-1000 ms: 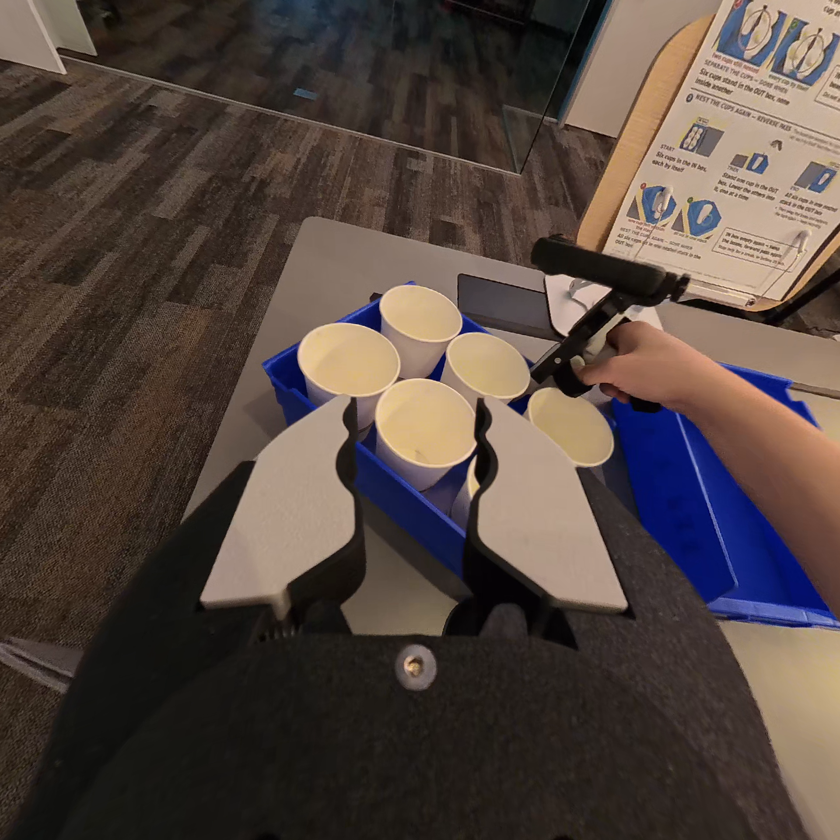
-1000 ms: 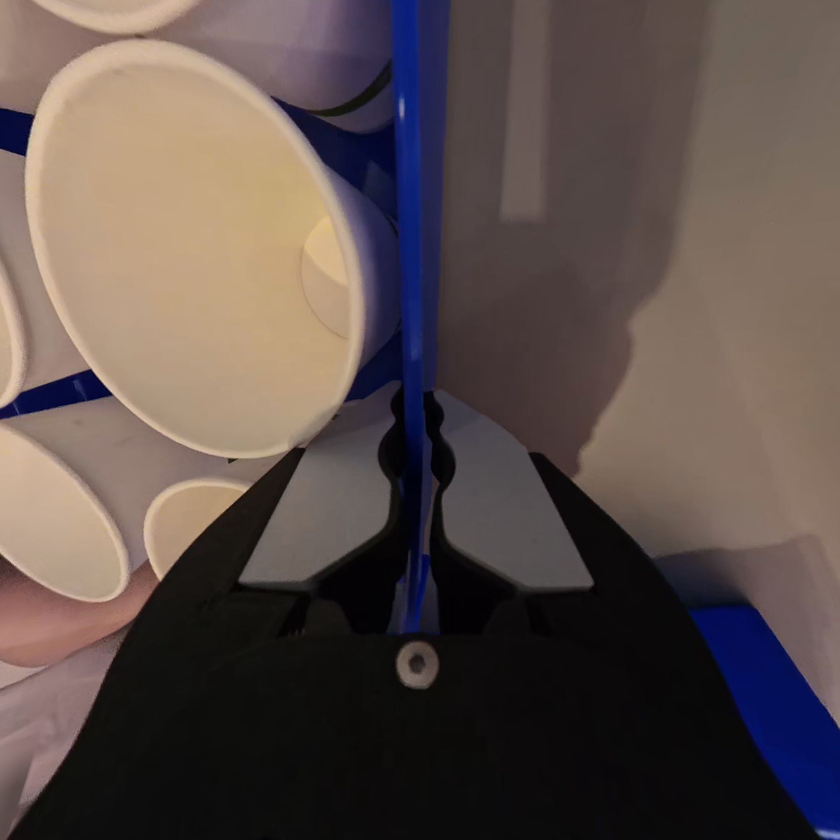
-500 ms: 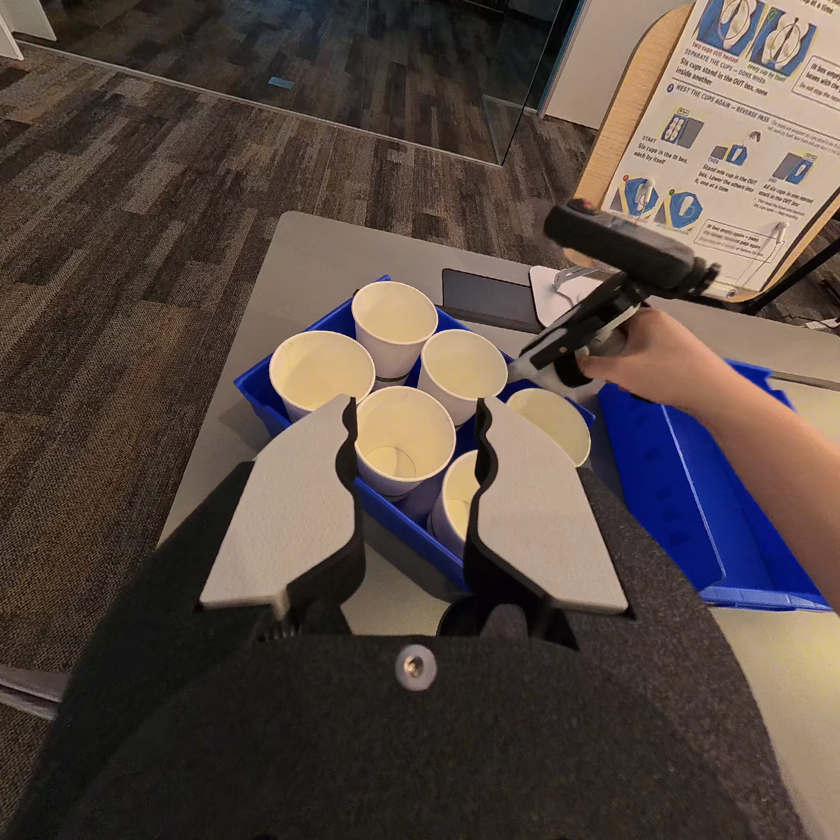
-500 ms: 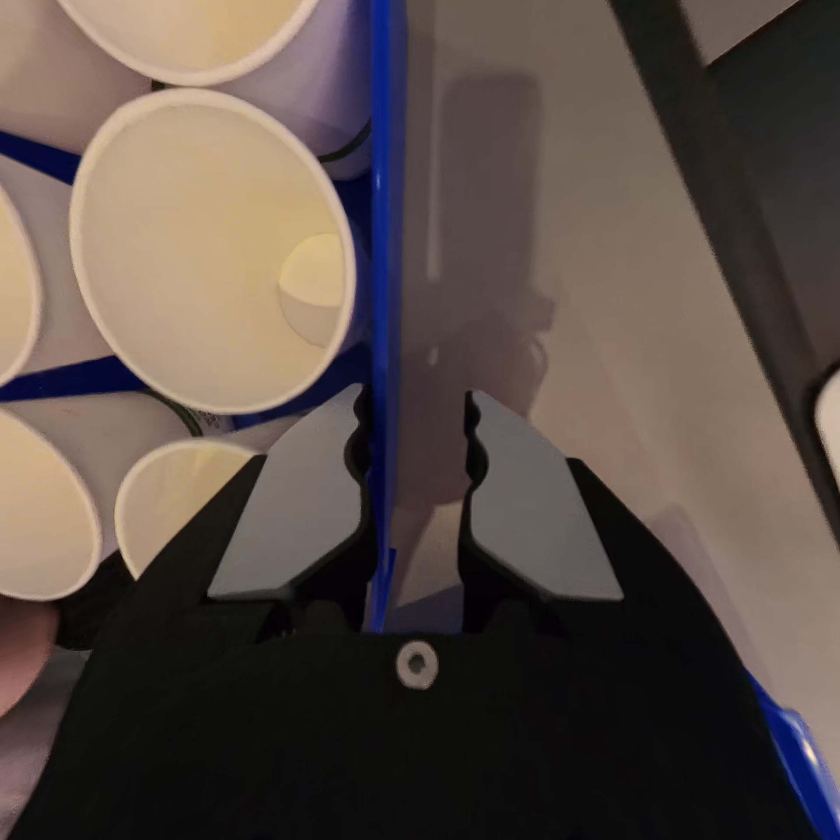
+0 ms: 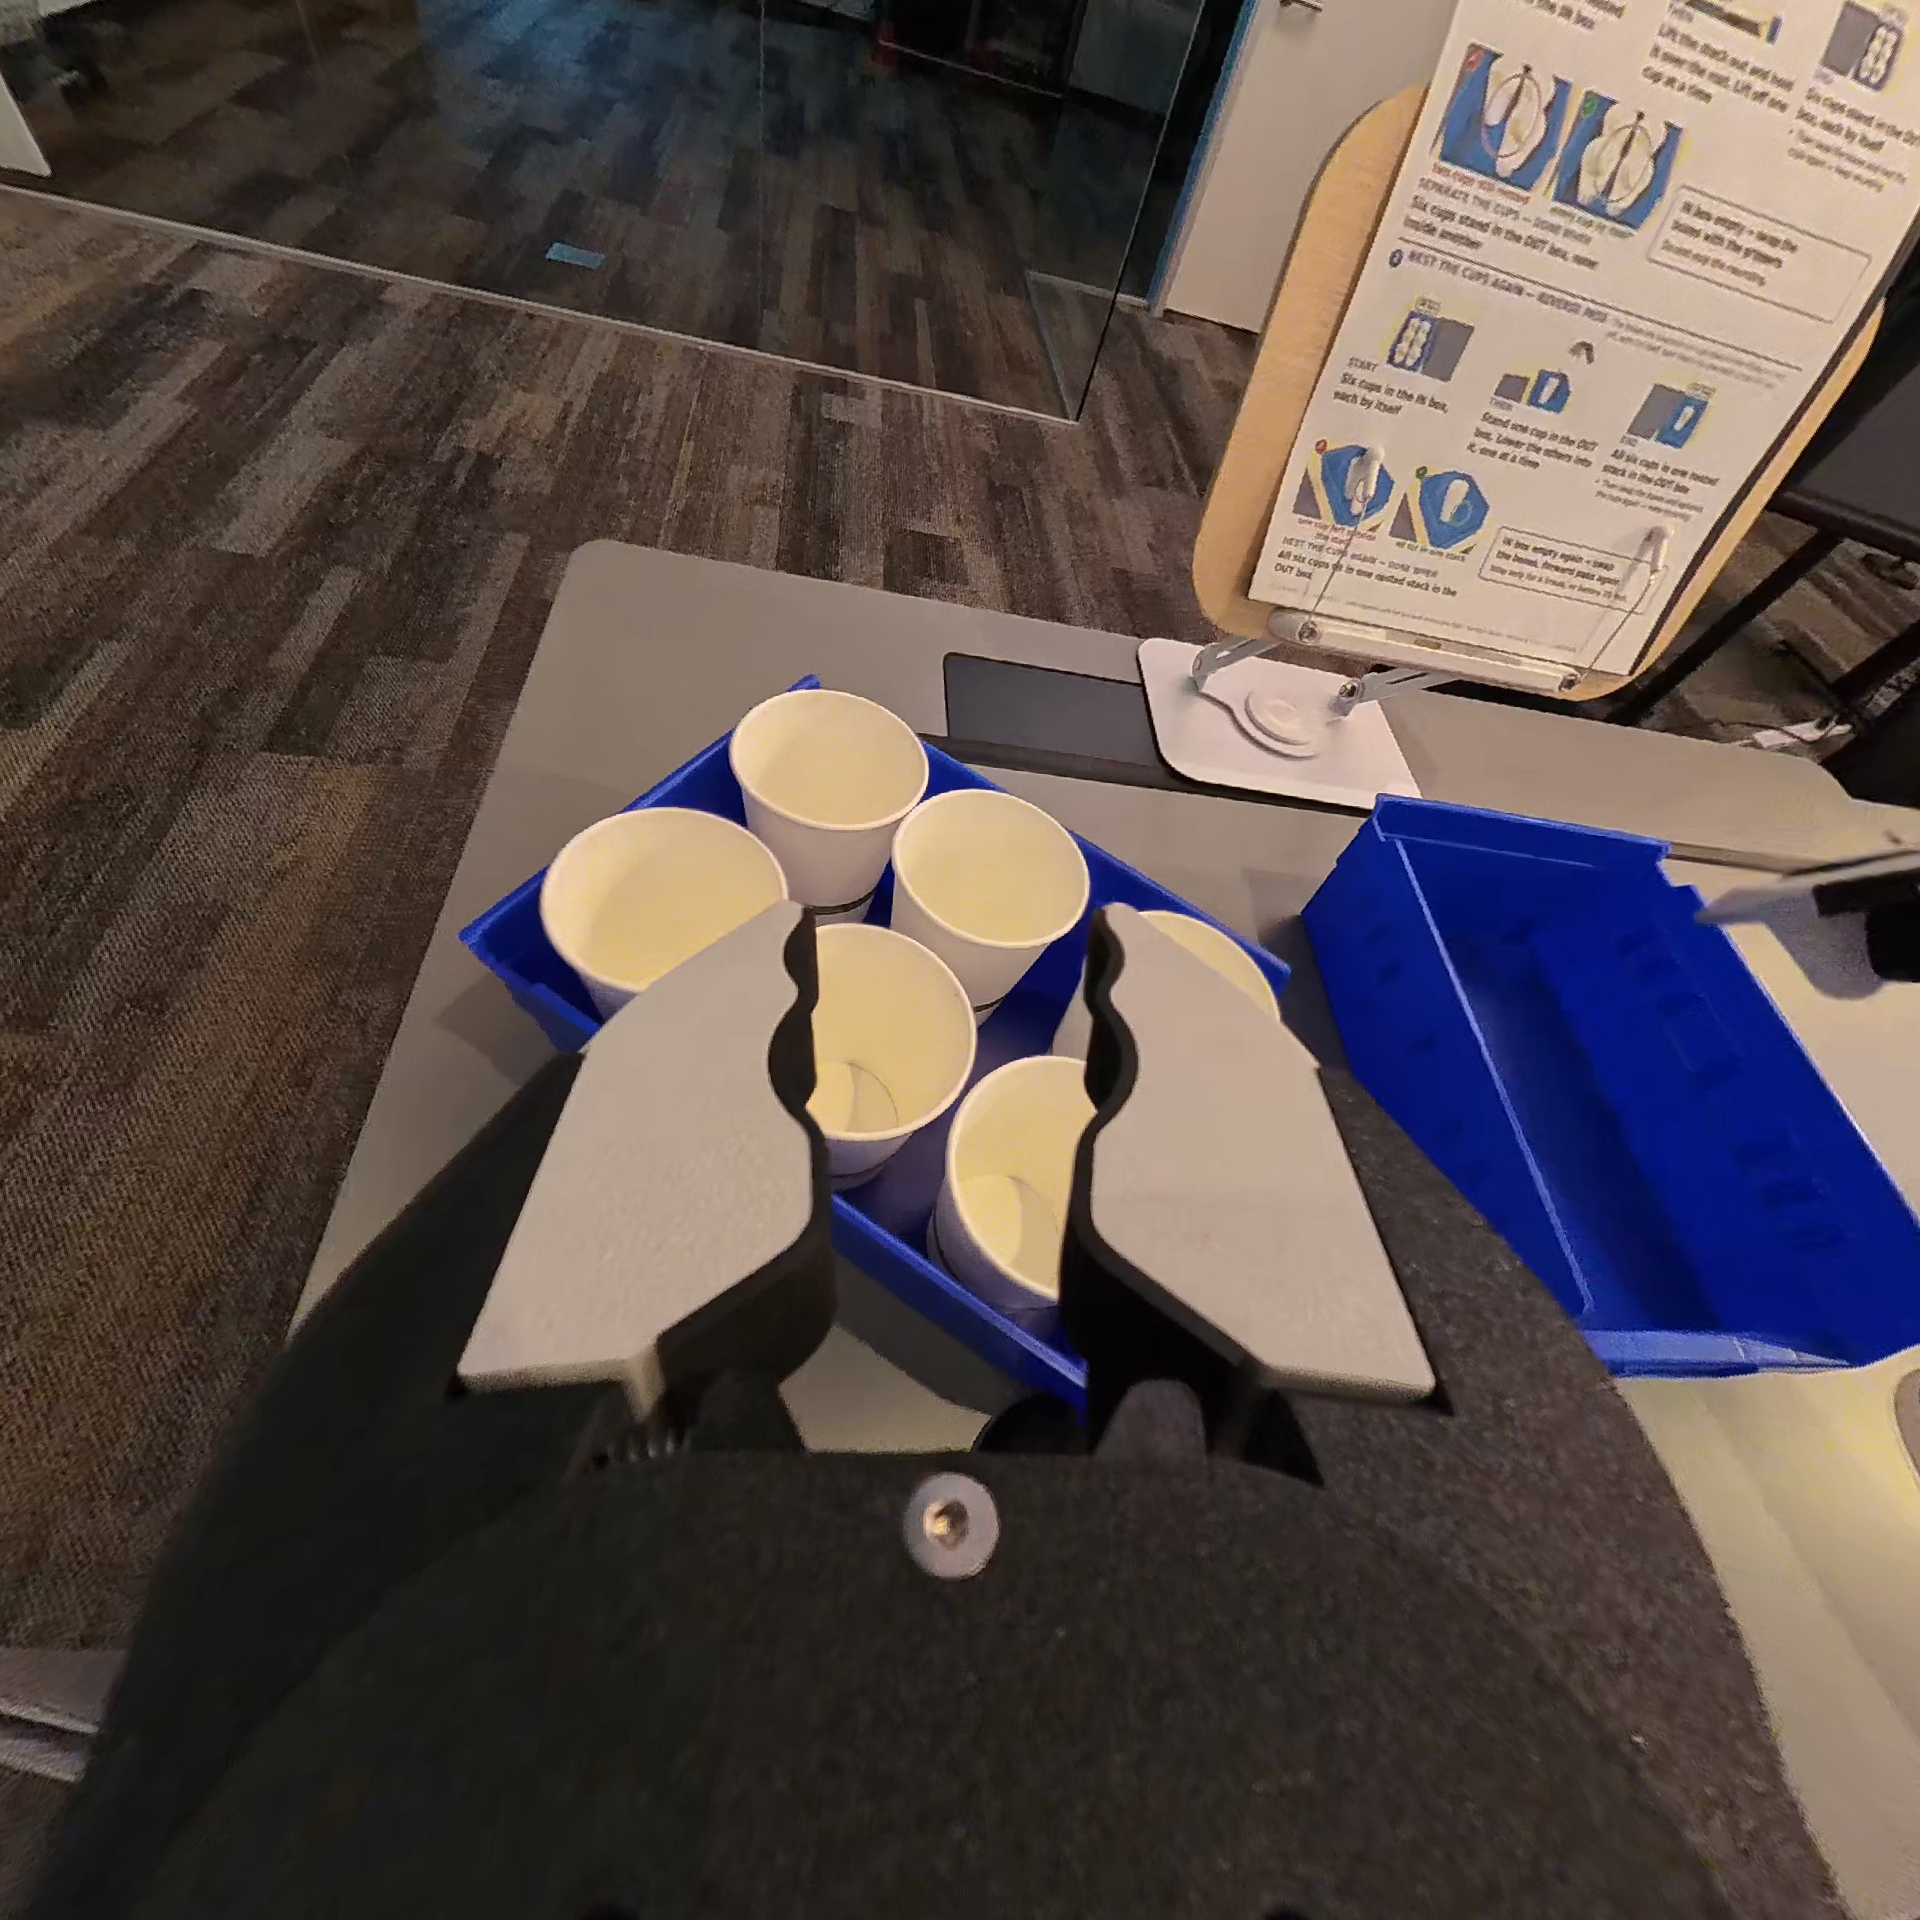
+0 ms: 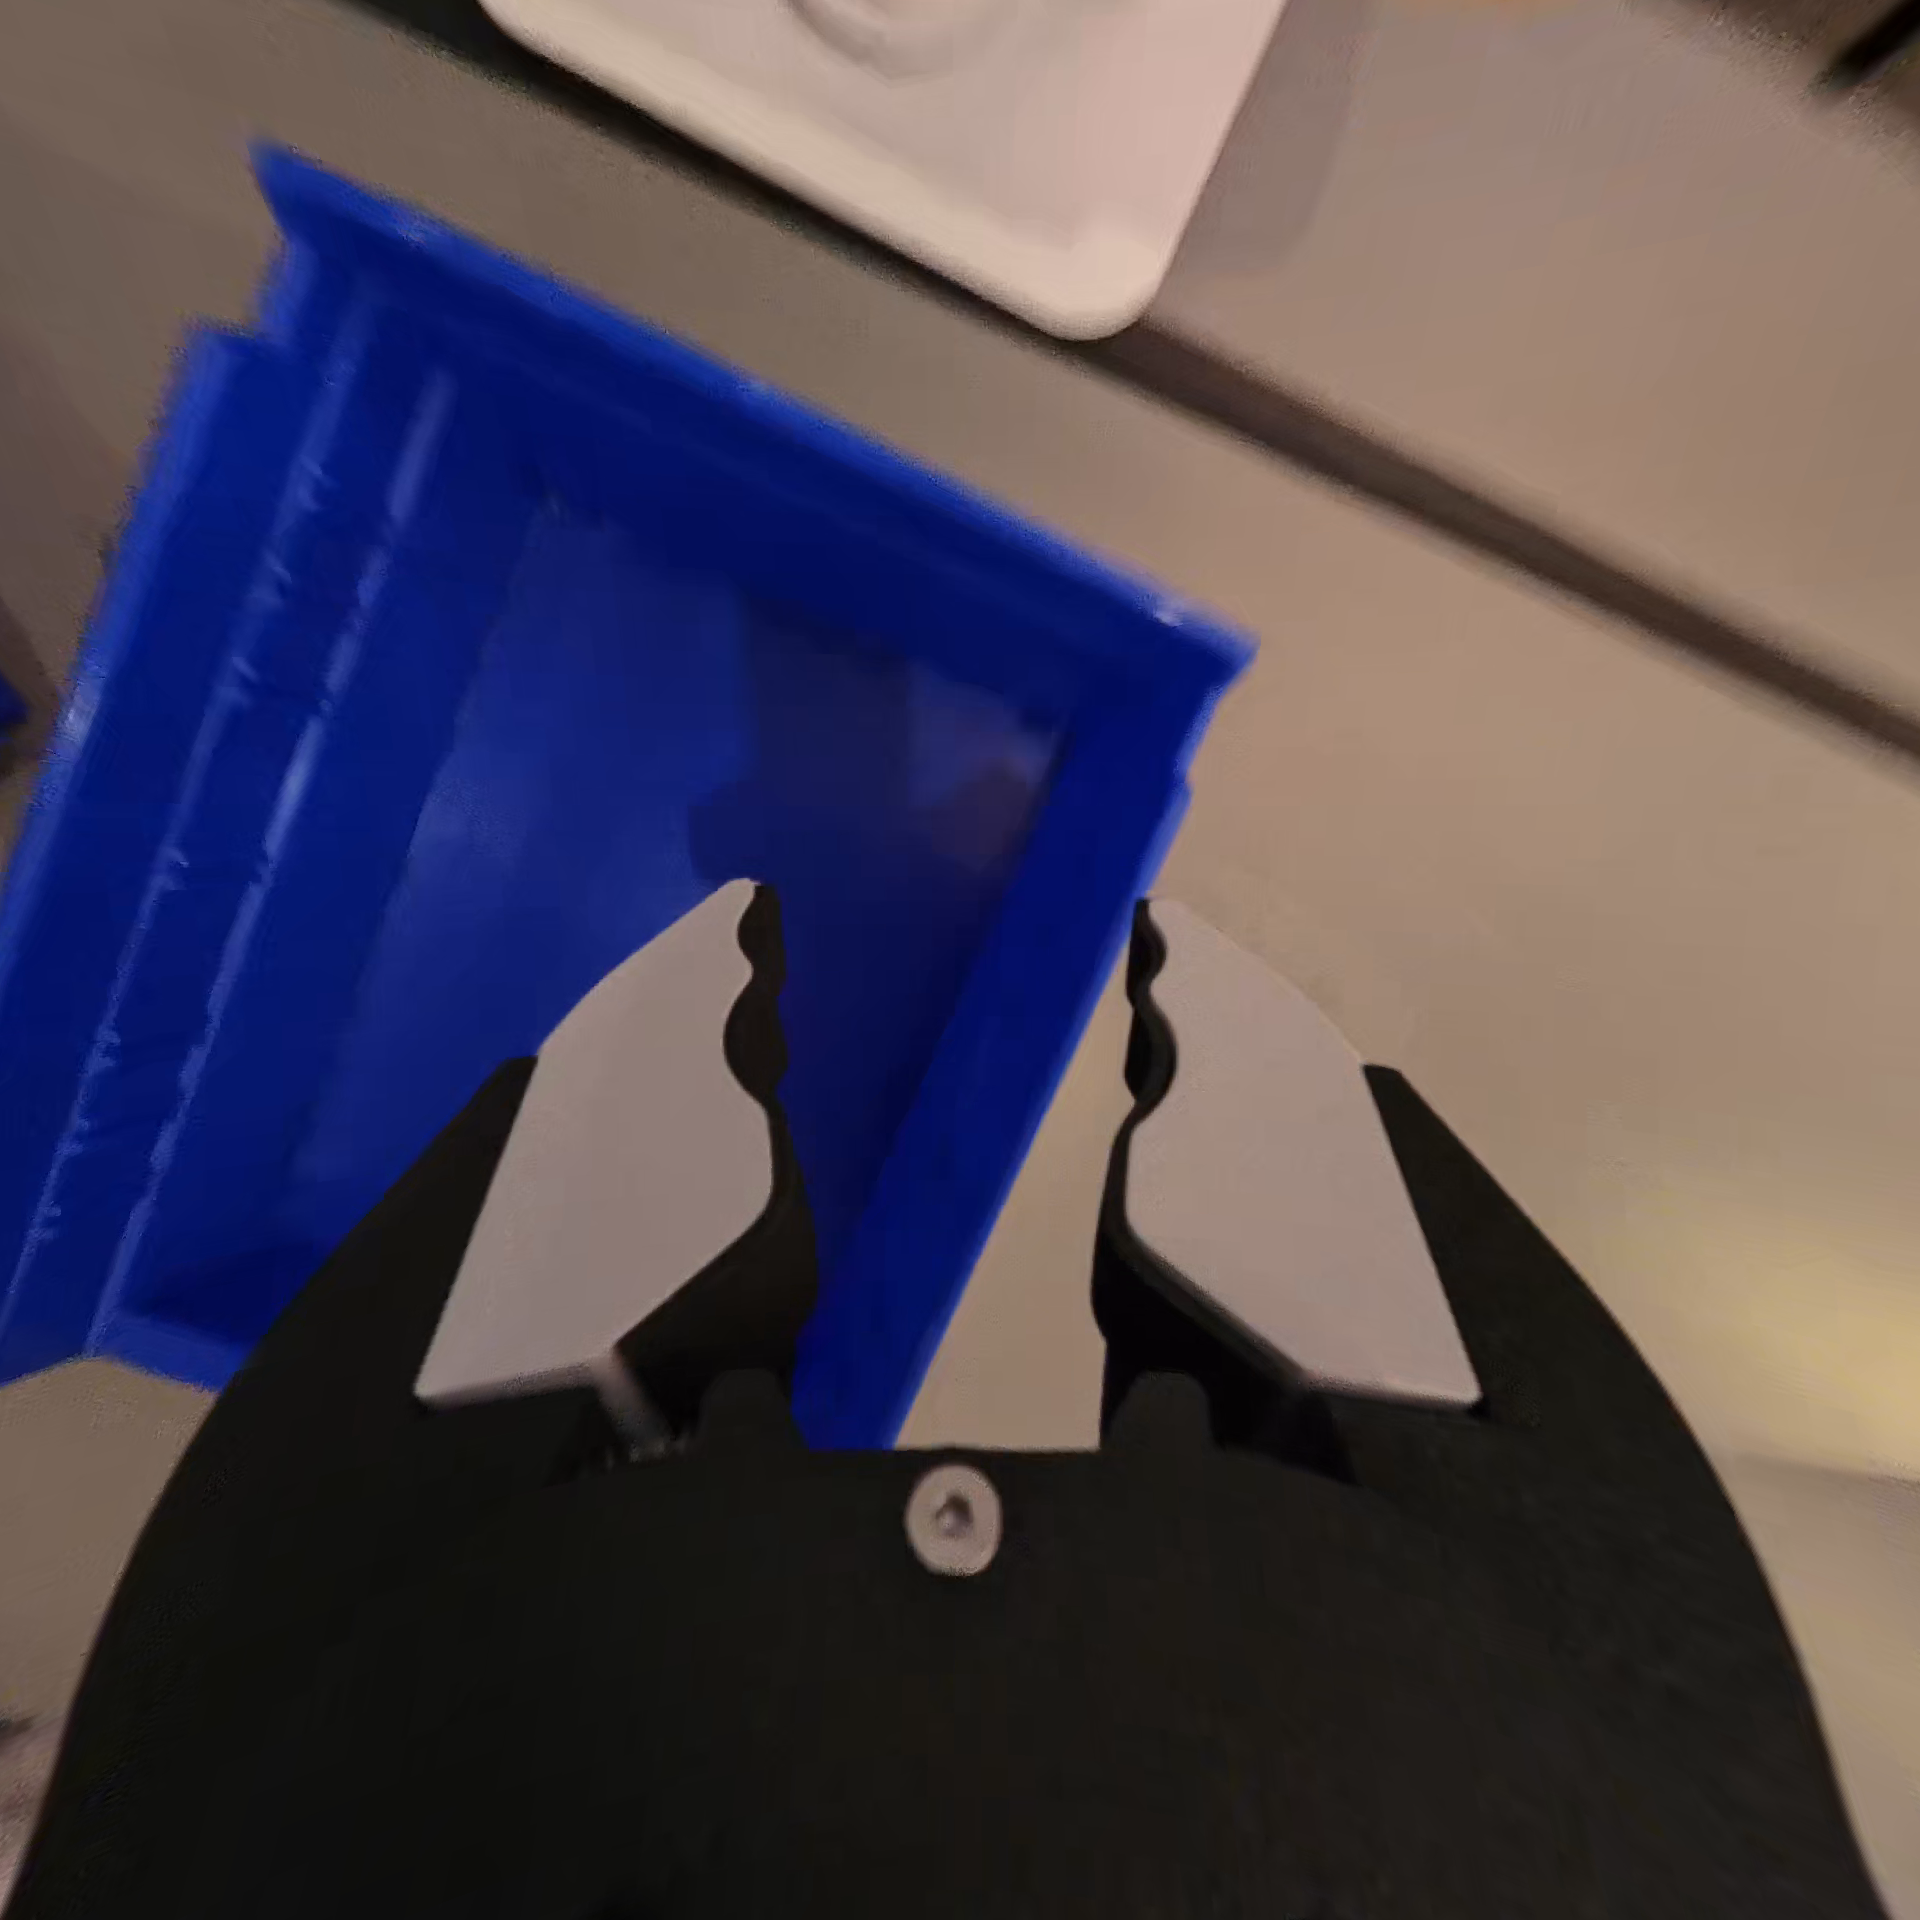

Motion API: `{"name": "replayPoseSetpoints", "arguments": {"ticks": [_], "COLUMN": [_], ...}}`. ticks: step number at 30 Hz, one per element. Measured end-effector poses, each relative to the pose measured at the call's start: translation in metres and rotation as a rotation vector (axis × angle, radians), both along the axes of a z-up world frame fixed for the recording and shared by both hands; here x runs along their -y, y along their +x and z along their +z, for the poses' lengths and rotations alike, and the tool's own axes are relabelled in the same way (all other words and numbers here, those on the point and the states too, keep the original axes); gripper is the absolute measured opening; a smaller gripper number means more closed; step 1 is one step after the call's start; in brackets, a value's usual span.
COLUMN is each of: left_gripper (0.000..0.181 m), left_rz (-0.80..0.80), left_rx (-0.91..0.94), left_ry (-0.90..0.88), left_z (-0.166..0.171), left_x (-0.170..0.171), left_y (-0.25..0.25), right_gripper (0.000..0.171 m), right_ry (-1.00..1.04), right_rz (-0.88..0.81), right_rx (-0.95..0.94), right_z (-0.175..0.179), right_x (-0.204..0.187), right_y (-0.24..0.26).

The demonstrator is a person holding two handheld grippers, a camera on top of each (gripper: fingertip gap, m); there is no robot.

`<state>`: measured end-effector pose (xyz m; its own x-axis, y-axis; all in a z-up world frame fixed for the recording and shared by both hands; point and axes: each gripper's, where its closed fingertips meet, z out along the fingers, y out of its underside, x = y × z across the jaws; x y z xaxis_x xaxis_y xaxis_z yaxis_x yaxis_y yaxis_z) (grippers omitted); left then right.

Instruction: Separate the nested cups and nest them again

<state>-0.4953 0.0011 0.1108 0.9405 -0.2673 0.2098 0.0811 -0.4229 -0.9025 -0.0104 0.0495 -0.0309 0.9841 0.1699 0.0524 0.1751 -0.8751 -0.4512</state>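
Several white paper cups [image 5: 826,769] stand upright and apart in the left blue bin [image 5: 509,961]. My left gripper [image 5: 951,925] is open and empty, held above the bin's near side, with a cup [image 5: 883,1039] showing between its fingers. An empty blue bin [image 5: 1558,1091] sits to the right, a gap away from the cup bin. My right gripper [image 6: 951,902] is open and empty above that empty bin [image 6: 623,727], and the bin's right wall runs between its fingers. It also shows at the right edge of the left wrist view [image 5: 1829,894].
A board with an instruction sheet [image 5: 1558,312] stands on a white base [image 5: 1278,727] at the back of the grey table [image 5: 675,644]; the base also shows in the right wrist view [image 6: 935,156]. A dark panel [image 5: 1039,707] lies behind the cup bin. The table's left edge drops to carpet.
My right gripper let go of the cup bin's wall, opened wide and moved right over the empty bin. The two bins now stand apart. My left gripper stayed open and drew back a little.
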Motion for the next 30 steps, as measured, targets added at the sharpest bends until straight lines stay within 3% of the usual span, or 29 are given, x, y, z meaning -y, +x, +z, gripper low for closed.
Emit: {"name": "replayPoseSetpoints", "arguments": {"ticks": [3, 9, 13, 16, 30], "left_gripper": [0.049, 0.050, 0.050, 0.050, 0.050], "left_rz": [-0.018, -0.033, -0.042, -0.046, -0.024], "left_rx": [-0.030, -0.086, -0.102, -0.115, -0.152], "left_ry": [-0.006, -0.020, -0.022, -0.030, -0.060], "left_z": [0.000, -0.001, -0.001, -0.003, -0.009], "left_x": [0.000, 0.000, 0.000, -0.002, -0.009], "left_y": [0.010, 0.022, 0.027, 0.030, 0.031], "right_gripper": [0.065, 0.052, 0.017, 0.006, 0.003], "right_ry": [-0.108, -0.234, -0.295, -0.300, -0.310], "right_rz": [-0.055, -0.043, 0.008, -0.009, -0.058], "right_rx": [-0.041, 0.015, -0.050, -0.059, -0.081], "right_z": [-0.034, -0.069, -0.077, -0.077, -0.079], "right_x": [0.025, 0.050, 0.053, 0.047, 0.056], "right_y": [0.022, 0.031, 0.019, 0.029, 0.124]}}
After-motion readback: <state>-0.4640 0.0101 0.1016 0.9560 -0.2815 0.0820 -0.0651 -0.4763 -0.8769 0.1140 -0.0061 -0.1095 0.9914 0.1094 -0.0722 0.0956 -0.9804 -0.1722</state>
